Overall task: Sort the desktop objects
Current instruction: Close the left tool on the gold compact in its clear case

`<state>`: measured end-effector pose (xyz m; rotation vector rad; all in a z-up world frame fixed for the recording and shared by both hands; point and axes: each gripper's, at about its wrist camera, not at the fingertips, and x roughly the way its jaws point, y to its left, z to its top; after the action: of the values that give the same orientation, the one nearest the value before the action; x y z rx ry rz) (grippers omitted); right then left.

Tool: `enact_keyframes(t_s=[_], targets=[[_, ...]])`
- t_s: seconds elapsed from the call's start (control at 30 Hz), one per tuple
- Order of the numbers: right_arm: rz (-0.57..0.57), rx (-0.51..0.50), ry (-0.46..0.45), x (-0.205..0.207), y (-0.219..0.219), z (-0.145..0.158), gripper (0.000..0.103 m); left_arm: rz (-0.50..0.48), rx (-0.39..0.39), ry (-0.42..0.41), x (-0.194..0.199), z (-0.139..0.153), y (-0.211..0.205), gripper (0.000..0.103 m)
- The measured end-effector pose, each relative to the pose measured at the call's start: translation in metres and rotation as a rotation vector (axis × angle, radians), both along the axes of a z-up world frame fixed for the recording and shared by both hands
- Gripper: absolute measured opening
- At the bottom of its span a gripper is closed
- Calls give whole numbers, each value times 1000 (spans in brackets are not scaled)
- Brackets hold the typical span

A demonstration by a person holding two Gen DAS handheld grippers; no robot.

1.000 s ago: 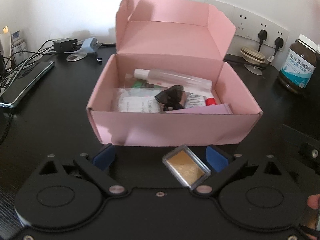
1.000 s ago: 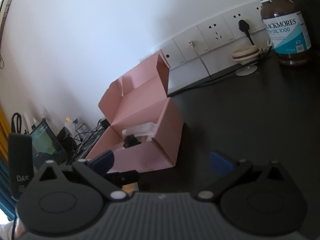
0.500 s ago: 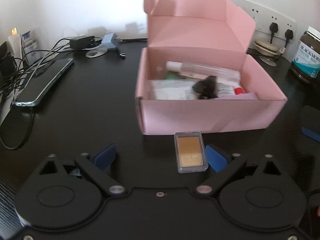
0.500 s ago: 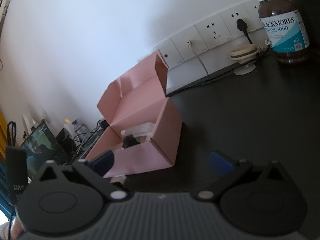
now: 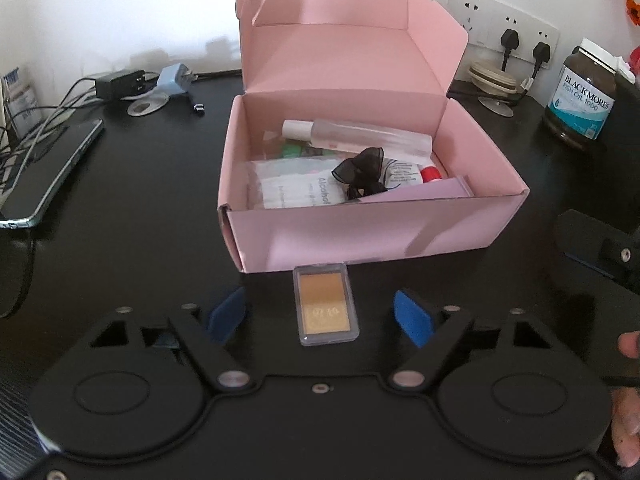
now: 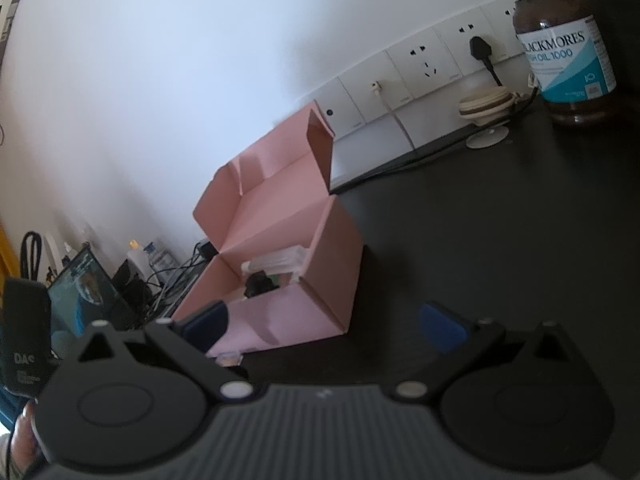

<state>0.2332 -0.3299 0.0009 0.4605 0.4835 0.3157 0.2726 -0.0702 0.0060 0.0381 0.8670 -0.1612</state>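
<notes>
An open pink cardboard box (image 5: pixel 372 236) stands on the black desk, holding a clear bottle (image 5: pixel 360 138), a wipes packet (image 5: pixel 298 192), a black bow (image 5: pixel 360 174) and other small items. A small clear case with a tan insert (image 5: pixel 325 306) lies on the desk against the box's front wall. My left gripper (image 5: pixel 320 318) is open, its blue fingers either side of the case without touching it. My right gripper (image 6: pixel 324 326) is open and holds nothing, to the right of the box (image 6: pixel 288 280); the case (image 6: pixel 229 359) peeks out beside its left finger.
A brown fish-oil bottle (image 5: pixel 580 96) stands at the far right by the wall sockets (image 5: pixel 508 32). A phone (image 5: pixel 48 172), cables and chargers (image 5: pixel 120 84) lie at the left. A laptop screen (image 6: pixel 86 292) shows at the left in the right wrist view.
My left gripper has swung right, so the case now lies centred between its fingers instead of by the right finger. The right gripper has barely moved.
</notes>
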Motion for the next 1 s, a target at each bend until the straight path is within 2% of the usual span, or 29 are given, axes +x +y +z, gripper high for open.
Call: enact_keyframes(t_s=[0.03,0.27,0.4,0.57,0.8,1.0], targets=[[-1,1,-1,0,0,0,102,3,8,-1,0,0,-1,71],[-8,14,6,0,-1,0,102,35,28,9,2,4,0,54],[0,5,2,0,0,0,102,44,29,11,1,5,2,40],[1,10,4,0,0,0,102,54,29,14,0,7,3,31],[3,16,6,1,-2,0,102,51,29,8,-4,7,5,31],[2,27,10,1,-2,-1,102,29,47,-34,-14,5,7,31]])
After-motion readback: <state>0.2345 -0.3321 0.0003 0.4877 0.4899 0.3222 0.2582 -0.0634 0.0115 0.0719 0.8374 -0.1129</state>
